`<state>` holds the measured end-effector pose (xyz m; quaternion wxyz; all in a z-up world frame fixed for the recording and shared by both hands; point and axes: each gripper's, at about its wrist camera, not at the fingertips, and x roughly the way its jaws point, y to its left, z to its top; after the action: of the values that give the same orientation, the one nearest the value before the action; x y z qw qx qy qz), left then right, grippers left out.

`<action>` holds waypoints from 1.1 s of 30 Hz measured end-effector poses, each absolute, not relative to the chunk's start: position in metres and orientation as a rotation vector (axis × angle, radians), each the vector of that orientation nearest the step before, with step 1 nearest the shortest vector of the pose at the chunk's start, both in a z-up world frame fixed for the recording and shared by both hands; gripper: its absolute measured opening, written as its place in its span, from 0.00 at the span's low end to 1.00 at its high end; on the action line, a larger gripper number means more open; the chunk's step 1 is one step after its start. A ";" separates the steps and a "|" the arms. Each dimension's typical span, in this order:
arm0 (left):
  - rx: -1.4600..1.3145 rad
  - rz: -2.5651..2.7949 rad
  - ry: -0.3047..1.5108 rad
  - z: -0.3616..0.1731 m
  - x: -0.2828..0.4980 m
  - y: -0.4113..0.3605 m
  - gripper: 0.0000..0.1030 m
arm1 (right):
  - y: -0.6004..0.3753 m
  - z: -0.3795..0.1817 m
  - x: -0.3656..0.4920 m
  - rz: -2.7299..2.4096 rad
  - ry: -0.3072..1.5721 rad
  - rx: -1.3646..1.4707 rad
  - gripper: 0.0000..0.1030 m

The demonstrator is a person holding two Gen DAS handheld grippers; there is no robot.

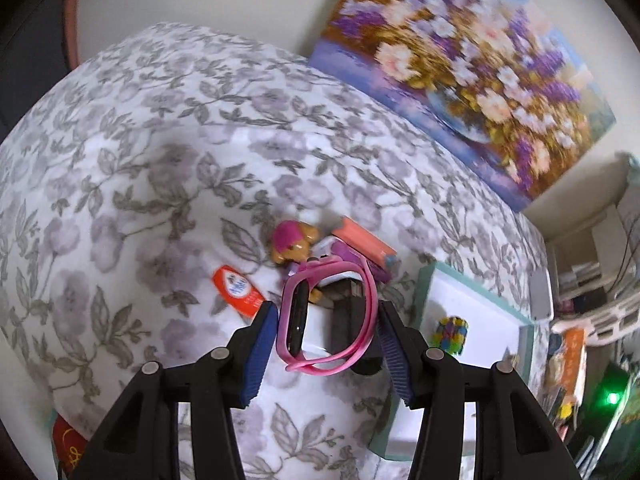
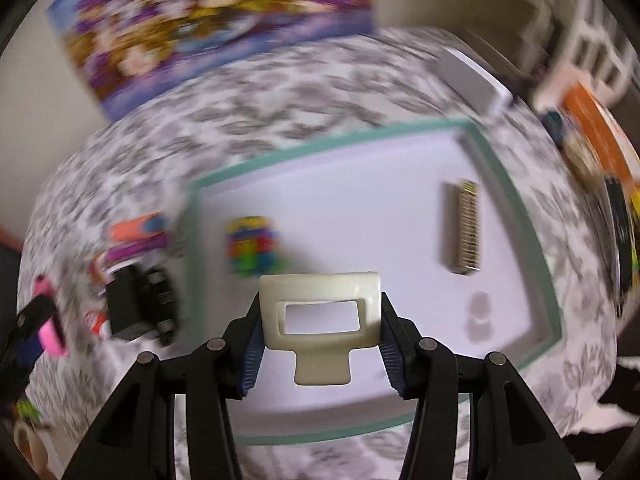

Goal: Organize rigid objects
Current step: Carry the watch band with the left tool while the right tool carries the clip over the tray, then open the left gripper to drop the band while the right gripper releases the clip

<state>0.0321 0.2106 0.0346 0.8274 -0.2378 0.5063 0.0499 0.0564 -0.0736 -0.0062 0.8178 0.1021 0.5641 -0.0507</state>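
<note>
A pink-strapped watch (image 1: pixel 300 320) with a black face stands on edge between the blue pads of my left gripper (image 1: pixel 327 310), which is shut on it above a pile of small items on the bed. That pile holds a toy puppy (image 1: pixel 294 242), a black block (image 1: pixel 348 320) and an orange box (image 1: pixel 362 240). My right gripper (image 2: pixel 320 304) is shut on a cream plastic clip (image 2: pixel 320 290), over the near half of a white tray (image 2: pixel 332 140) with a teal rim. A colourful cube (image 2: pixel 252 246) and a ridged metal bar (image 2: pixel 466 228) lie in the tray.
An orange-and-white tube (image 1: pixel 238 290) lies left of the pile on the floral bedcover (image 1: pixel 140 160). A flower painting (image 1: pixel 460 72) leans on the wall behind. A grey-white box (image 2: pixel 476 76) sits past the tray's far corner, an orange book (image 2: pixel 596 128) to its right.
</note>
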 end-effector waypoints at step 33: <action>-0.014 -0.125 1.295 -0.039 0.044 0.020 0.54 | -0.155 -0.056 0.055 -0.299 1.358 0.278 0.51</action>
<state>0.0436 0.0196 -0.0385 0.7958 -0.0066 0.6027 -0.0582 0.0548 -0.1553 -0.0561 0.7592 0.1276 0.6233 -0.1371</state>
